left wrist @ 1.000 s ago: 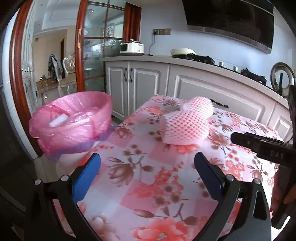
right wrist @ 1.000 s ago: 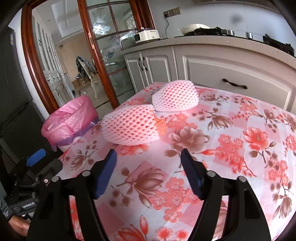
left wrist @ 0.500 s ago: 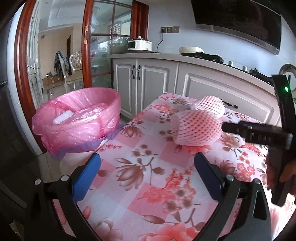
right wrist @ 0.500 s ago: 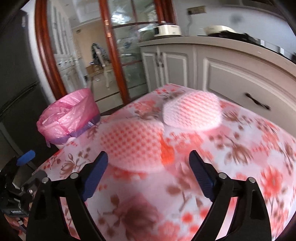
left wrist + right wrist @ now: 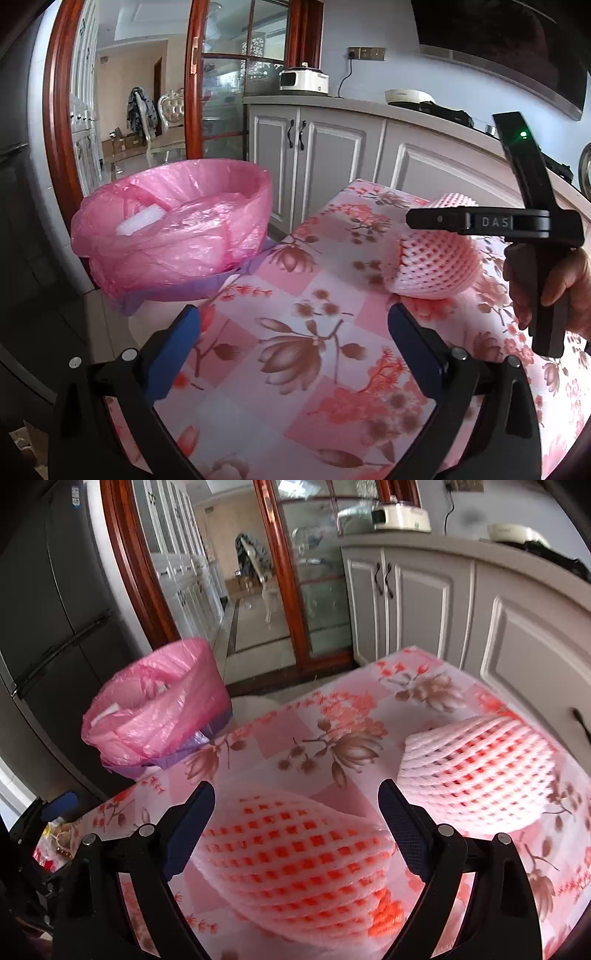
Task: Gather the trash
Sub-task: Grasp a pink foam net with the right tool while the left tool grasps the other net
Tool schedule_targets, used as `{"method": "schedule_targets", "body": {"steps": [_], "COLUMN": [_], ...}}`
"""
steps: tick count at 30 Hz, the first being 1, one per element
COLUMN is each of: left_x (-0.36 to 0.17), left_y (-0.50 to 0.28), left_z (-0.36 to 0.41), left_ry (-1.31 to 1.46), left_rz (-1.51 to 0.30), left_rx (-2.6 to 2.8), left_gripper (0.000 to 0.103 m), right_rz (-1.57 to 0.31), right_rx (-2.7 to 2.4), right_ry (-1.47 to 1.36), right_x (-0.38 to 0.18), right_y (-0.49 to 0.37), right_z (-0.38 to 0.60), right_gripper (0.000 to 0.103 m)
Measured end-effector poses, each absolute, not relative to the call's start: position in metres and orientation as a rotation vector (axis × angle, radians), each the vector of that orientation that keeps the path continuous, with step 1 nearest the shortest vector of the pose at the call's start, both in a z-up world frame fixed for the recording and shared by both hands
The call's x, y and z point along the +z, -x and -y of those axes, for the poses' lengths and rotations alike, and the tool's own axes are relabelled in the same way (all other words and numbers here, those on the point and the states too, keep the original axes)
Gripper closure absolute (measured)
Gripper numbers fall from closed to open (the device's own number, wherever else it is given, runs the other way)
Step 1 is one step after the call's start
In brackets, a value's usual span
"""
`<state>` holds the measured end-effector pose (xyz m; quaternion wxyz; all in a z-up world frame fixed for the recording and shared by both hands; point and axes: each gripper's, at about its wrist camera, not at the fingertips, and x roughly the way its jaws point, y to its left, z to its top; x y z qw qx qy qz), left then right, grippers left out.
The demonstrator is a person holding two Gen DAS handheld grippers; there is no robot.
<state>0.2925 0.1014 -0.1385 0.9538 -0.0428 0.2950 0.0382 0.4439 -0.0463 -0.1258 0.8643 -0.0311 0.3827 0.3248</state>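
Right claw wide open, nothing held, straddling the near net, which sits between its fingers; the second net lies ahead to its right, the bin ahead-left off the table; left claw gapes empty; next, I'd say, squeeze gently on that soft foam and lift

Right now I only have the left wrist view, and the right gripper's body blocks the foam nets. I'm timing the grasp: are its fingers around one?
Observer: Yes. The right gripper is open, with its fingers on either side of the near foam net, not yet closed.
Operator: And the second net?
Observer: The far foam net lies further right, outside the fingers. One finger hides whether the two nets touch.
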Motion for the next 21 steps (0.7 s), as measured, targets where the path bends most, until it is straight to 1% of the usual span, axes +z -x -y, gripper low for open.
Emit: {"method": "schedule_targets", "body": {"steps": [3, 10, 11, 13, 16, 18, 21], "left_x": [-0.142, -0.144, -0.143, -0.141, -0.137, -0.134, -0.129], "left_y": [-0.294, -0.293, -0.292, -0.291, -0.288, -0.285, -0.282], "left_z": [-0.108, -0.117, -0.117, -0.115, -0.111, -0.109, -0.105], "left_ry": [0.094, 0.113, 0.114, 0.112, 0.106, 0.100, 0.093], "left_rz": [-0.613, -0.617, -0.617, -0.613, -0.605, -0.597, -0.592], "left_rx": [0.088, 0.102, 0.100, 0.097, 0.091, 0.089, 0.085], "left_gripper": [0.005, 0.005, 0.005, 0.005, 0.005, 0.005, 0.005], "right_rz": [-0.854, -0.877, -0.881, -0.885, -0.875, -0.868, -0.840], "right_rx": [0.696, 0.698, 0.682, 0.669, 0.641, 0.622, 0.573], "right_ry": [0.054, 0.130, 0.151, 0.169, 0.157, 0.129, 0.106], "right_x": [-0.140, -0.155, -0.155, -0.157, -0.158, -0.156, -0.152], "right_y": [-0.443, -0.417, -0.413, -0.407, -0.399, -0.394, -0.383], "right_z": [0.046, 0.043, 0.042, 0.044, 0.052, 0.062, 0.078], "right_gripper": [0.018, 0.018, 0.020, 0.025, 0.039, 0.052, 0.063]}}
